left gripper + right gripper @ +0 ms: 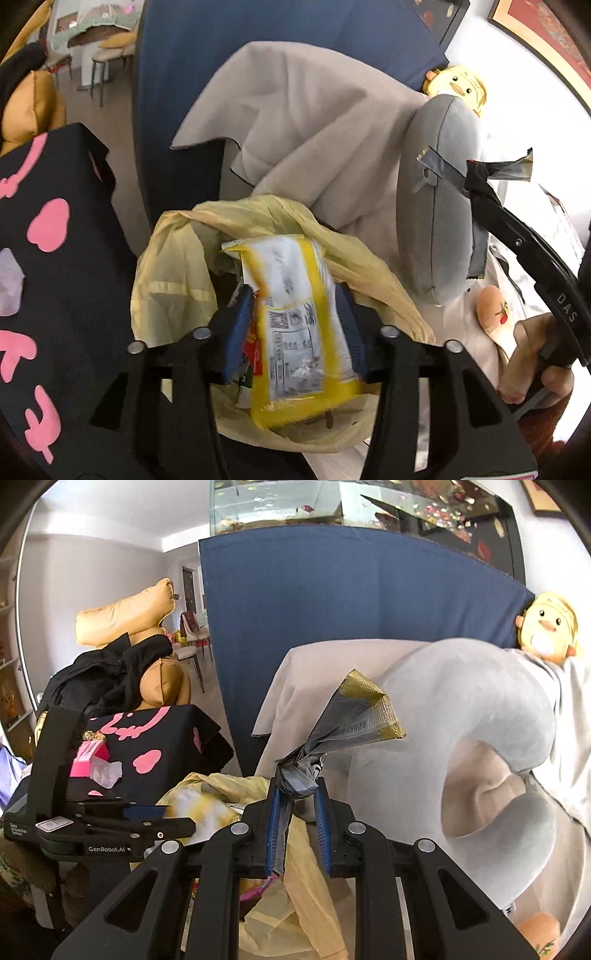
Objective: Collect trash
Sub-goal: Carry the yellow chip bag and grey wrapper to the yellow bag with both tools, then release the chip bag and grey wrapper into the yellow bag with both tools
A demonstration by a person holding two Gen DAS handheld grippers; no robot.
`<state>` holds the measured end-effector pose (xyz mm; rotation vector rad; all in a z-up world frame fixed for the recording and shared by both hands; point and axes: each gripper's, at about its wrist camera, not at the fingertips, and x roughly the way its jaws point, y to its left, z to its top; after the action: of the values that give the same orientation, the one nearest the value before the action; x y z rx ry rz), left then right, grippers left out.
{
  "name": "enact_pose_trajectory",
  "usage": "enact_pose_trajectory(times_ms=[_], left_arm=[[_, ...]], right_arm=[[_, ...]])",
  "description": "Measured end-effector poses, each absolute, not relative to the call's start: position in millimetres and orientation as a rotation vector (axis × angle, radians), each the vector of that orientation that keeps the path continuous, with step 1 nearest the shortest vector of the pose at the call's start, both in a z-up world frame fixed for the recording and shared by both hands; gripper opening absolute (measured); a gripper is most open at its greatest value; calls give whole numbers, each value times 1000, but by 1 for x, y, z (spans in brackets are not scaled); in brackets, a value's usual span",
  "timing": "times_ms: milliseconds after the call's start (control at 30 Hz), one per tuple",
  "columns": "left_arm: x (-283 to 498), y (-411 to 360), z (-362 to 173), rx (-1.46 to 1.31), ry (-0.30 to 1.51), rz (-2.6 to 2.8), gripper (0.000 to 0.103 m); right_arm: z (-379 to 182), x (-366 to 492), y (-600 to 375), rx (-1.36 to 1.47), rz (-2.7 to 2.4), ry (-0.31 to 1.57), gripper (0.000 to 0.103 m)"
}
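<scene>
At left, left gripper: fingers clamp yellow-and-white wrapper over the yellow trash bag; light, crinkly, slippery film. At right, right gripper: fingers pinch grey-and-gold wrapper at its twisted neck, likely the firmest hold.

Grey neck pillow lies on beige cloth before me; duck toy behind it, against blue panel. Black pink-patterned box left. Fish tank above.

Pale yellow trash bag: open, crumpled, below beige throw. Yellow-white wrapper lies in its mouth. Grey-gold wrapper: twisted, above bag.
</scene>
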<state>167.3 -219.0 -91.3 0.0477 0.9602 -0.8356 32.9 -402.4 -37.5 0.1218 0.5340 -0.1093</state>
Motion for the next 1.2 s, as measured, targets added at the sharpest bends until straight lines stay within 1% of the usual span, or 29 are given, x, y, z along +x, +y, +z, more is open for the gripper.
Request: enact_pose_trajectory(times_ms=[67, 233, 333, 433, 567, 700, 900, 1100, 1167, 1200], left_arm=[[170, -212, -89, 42, 947, -805, 55], [177, -188, -73, 18, 887, -712, 63], [175, -166, -64, 46, 830, -655, 63], [176, -145, -63, 33, 834, -618, 63], [175, -121, -64, 15, 852, -590, 63], [170, -98, -66, -1, 840, -568, 63], [174, -77, -74, -59, 855, -537, 63], [172, -62, -72, -87, 848, -525, 64], [171, -56, -71, -95, 841, -519, 64], [170, -53, -70, -99, 834, -514, 64]], right_arm=[[-40, 35, -399, 132, -90, 537, 19], [-46, 47, -379, 133, -9, 555, 19], [-56, 61, -354, 122, 90, 593, 19], [-74, 78, -338, 147, 173, 655, 19], [-120, 108, -331, 196, 188, 819, 19], [-148, 119, -327, 158, 131, 910, 19], [-155, 122, -326, 129, 90, 969, 19], [-137, 113, -329, 150, 51, 931, 19], [-127, 105, -329, 128, 41, 904, 26], [-122, 102, -330, 123, 47, 894, 32]])
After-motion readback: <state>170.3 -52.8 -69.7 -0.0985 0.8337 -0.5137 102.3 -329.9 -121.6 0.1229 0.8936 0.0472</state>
